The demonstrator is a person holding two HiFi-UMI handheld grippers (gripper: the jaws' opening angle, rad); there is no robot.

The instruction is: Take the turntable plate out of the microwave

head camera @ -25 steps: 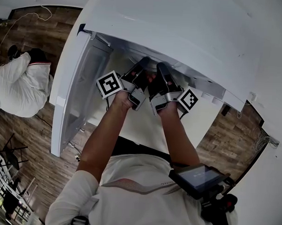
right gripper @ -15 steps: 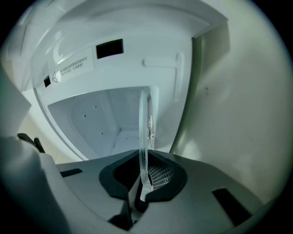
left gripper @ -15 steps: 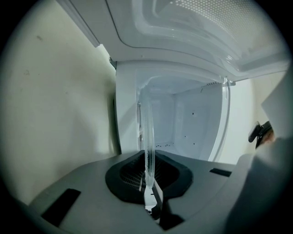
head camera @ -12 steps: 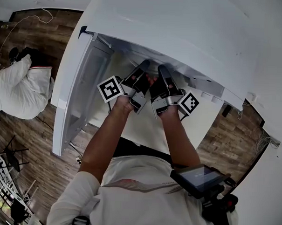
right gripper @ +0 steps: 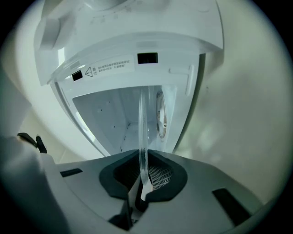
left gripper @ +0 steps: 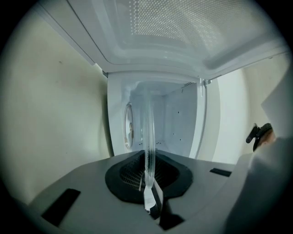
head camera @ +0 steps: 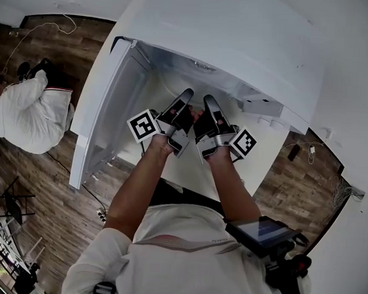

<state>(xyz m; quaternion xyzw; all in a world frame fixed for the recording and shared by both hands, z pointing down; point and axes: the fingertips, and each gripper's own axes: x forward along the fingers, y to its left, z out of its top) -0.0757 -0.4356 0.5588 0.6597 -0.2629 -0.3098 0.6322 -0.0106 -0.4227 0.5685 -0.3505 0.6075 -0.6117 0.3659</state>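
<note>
The clear glass turntable plate [left gripper: 149, 132] shows edge-on in both gripper views, in front of the open white microwave cavity [left gripper: 171, 121]. My left gripper [left gripper: 150, 201] is shut on the plate's rim. My right gripper [right gripper: 141, 192] is shut on the rim of the same plate [right gripper: 143, 132], beside the left one. In the head view the left gripper [head camera: 185, 96] and the right gripper [head camera: 207, 100] point side by side into the microwave mouth [head camera: 193, 77]. The plate itself is too clear to make out there.
The microwave door [head camera: 103, 115] stands swung open at the left. The microwave's white top [head camera: 237, 36] overhangs the grippers. A person in white [head camera: 27, 112] is low on the wooden floor at far left. A dark device [head camera: 259, 229] hangs at my chest.
Both grippers keep the same grip on the plate. The head view has tilted, so more of the microwave's inside and both gripper tips now show.
</note>
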